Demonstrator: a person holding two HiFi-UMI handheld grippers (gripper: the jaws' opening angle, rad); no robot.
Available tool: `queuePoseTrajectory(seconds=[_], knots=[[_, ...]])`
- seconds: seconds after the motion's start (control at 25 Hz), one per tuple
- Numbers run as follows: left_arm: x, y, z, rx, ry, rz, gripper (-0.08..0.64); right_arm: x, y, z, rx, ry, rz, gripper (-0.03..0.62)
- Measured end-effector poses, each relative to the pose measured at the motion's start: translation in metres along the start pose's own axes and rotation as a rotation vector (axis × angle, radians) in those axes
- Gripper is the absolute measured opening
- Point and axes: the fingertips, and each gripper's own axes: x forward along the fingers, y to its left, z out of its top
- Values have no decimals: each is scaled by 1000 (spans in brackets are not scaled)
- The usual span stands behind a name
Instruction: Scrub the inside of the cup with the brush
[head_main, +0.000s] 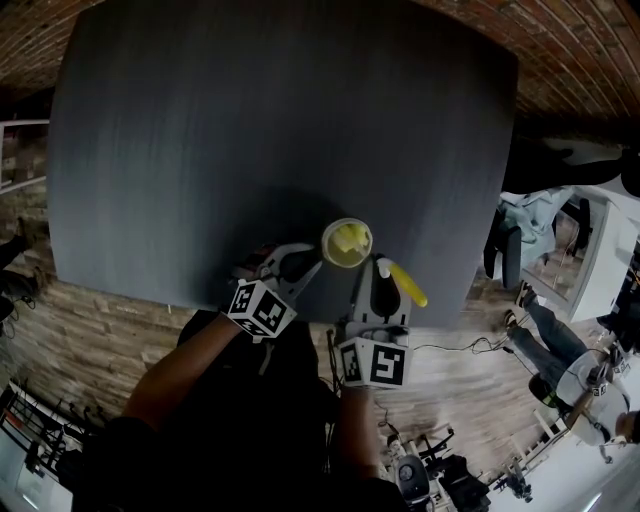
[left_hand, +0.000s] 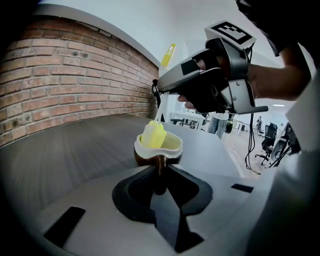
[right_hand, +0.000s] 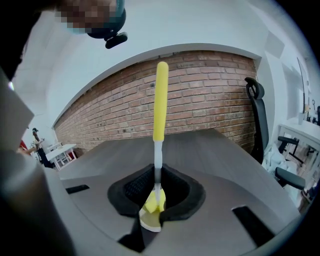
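A small cup (head_main: 347, 243) with a pale rim and dark outside stands near the table's front edge. My left gripper (head_main: 303, 263) is shut on the cup's handle (left_hand: 160, 167), and the cup (left_hand: 159, 149) sits just beyond the jaws. A brush with a yellow handle (right_hand: 160, 100) and a white stem is held in my right gripper (right_hand: 157, 186), which is shut on the stem. Its yellow sponge head (left_hand: 152, 134) rests inside the cup. In the head view the right gripper (head_main: 380, 272) is just right of the cup, and the brush handle (head_main: 408, 283) slants away to the right.
The dark table (head_main: 250, 130) stretches far beyond the cup, and its front edge runs just under both grippers. A brick wall (left_hand: 75, 75) lies behind the table. An office chair (right_hand: 257, 115) stands past the table's right side.
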Motion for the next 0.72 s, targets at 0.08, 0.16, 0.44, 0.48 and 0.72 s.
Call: queuePoseTrajectory(seconds=[0.08,0.16,0.44,0.48,0.72], knots=[[0,0,-1,1,2,-1,84,0,7,0,39,2,43,57],[-2,1,-2,-1,1,0,84,0,17,0,66,9,83,57],[-2,0,-2,-12,-3,1,84,-12,26,-6,62,74,156,57],[-2,0,-2,-13,-3,2,84,-14,27,-7,53,86,162,57],[-3,2,-2,-22,-4,12,84,-23,29,-13,-39,153,146,57]])
